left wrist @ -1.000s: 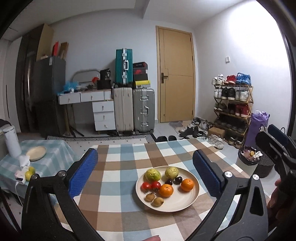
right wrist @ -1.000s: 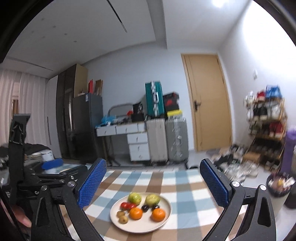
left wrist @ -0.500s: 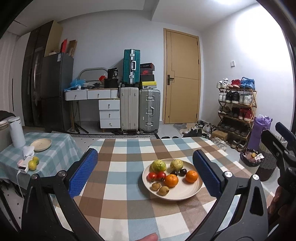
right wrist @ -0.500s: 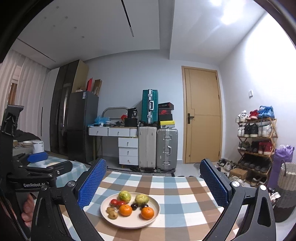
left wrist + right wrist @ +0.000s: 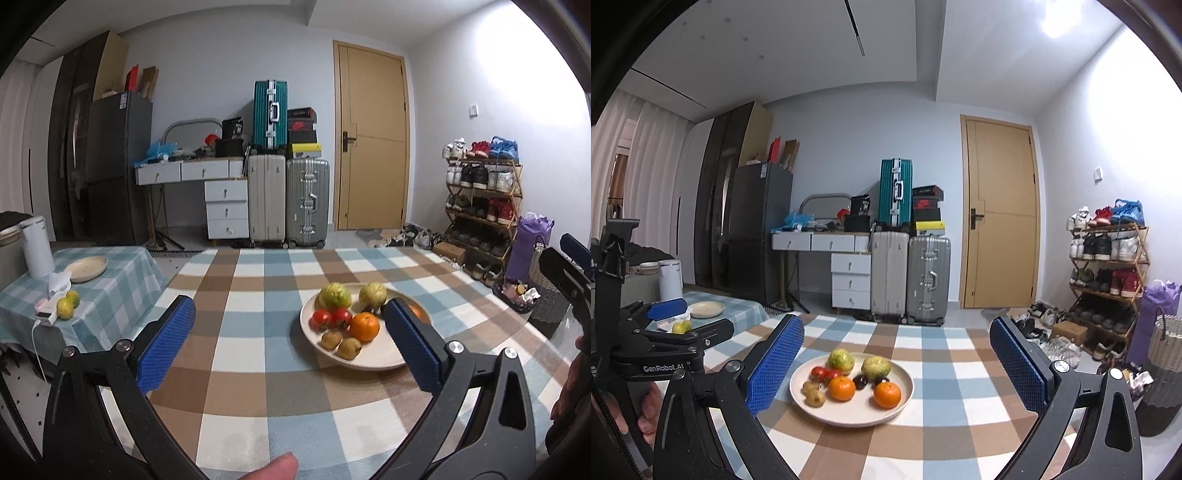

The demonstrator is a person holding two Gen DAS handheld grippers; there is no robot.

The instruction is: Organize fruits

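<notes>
A cream plate (image 5: 373, 360) (image 5: 849, 415) sits on the checked tablecloth, holding two green guavas (image 5: 335, 295) (image 5: 841, 360), two tomatoes (image 5: 321, 318), two oranges (image 5: 364, 326) (image 5: 887, 394), two dark plums (image 5: 860, 381) and two brown kiwis (image 5: 349, 348) (image 5: 815, 398). My left gripper (image 5: 291, 345) is open above the cloth, its right pad covering part of the plate. Held higher, my right gripper (image 5: 897, 363) is open with the plate seen between its pads. Neither holds anything.
A low side table (image 5: 110, 284) at the left carries an empty cream plate (image 5: 86, 268), two yellow-green fruits (image 5: 68, 304) and a white jug (image 5: 36, 247). Suitcases (image 5: 288, 201), a desk, a door and a shoe rack (image 5: 480, 206) stand behind. A wicker basket (image 5: 1165, 347) is at the right.
Both cameras have tilted and shifted: the plate now lies further right and closer in the left wrist view, partly behind the right pad. Both grippers stay open.
</notes>
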